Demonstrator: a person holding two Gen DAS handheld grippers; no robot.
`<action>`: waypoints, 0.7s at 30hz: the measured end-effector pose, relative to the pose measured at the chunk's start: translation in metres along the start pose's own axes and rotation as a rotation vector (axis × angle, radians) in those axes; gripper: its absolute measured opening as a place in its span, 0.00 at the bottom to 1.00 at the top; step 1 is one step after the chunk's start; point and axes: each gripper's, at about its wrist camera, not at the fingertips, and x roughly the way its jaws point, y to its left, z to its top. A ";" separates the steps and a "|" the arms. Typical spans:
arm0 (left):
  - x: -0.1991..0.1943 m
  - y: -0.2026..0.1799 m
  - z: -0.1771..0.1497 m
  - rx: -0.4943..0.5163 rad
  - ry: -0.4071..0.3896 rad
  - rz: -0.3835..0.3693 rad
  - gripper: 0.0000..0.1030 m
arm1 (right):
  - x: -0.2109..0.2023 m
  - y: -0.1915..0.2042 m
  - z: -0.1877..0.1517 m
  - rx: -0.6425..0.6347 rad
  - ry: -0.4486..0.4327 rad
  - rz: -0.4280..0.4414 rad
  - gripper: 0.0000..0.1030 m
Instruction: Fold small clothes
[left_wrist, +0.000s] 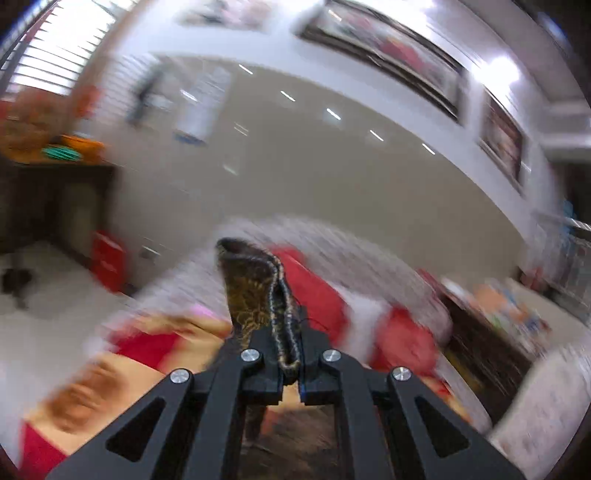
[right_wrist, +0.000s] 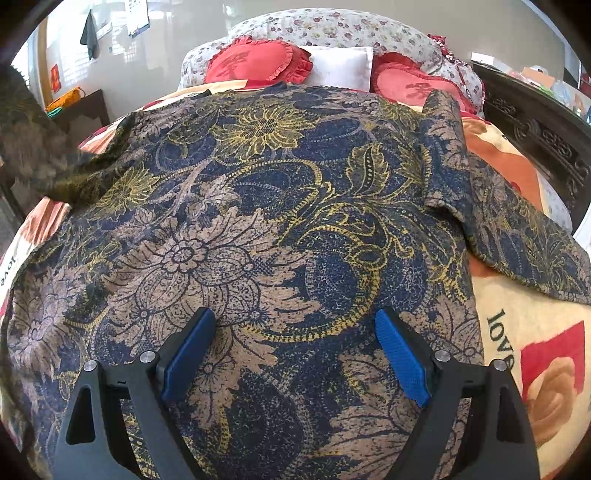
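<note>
A brown, navy and yellow floral shirt (right_wrist: 258, 221) lies spread over the bed in the right wrist view, with one sleeve (right_wrist: 517, 236) lying out to the right. My right gripper (right_wrist: 291, 325) is open, its blue pads (right_wrist: 400, 354) just above the shirt's lower middle, holding nothing. My left gripper (left_wrist: 290, 354) is shut on a hemmed edge of the shirt (left_wrist: 255, 288) and holds it lifted, pointing up toward the wall; that view is blurred. The lifted part shows at the left edge of the right wrist view (right_wrist: 40, 155).
The bed has an orange, red and white bedspread (right_wrist: 532, 354) with "love" printed on it. Two red heart pillows (right_wrist: 255, 61) and a white pillow (right_wrist: 340, 68) lie at the head. A dark carved wooden frame (right_wrist: 535, 129) is at the right, a dark side table (right_wrist: 88, 107) at the left.
</note>
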 end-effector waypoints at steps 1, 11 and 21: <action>0.017 -0.020 -0.017 0.018 0.046 -0.054 0.05 | -0.002 -0.003 0.000 0.016 0.008 0.001 0.78; 0.134 -0.205 -0.243 0.100 0.452 -0.394 0.05 | -0.065 -0.058 -0.021 0.100 0.012 -0.093 0.78; 0.135 -0.211 -0.337 0.056 0.741 -0.523 0.42 | -0.099 -0.119 -0.042 0.182 0.000 -0.198 0.78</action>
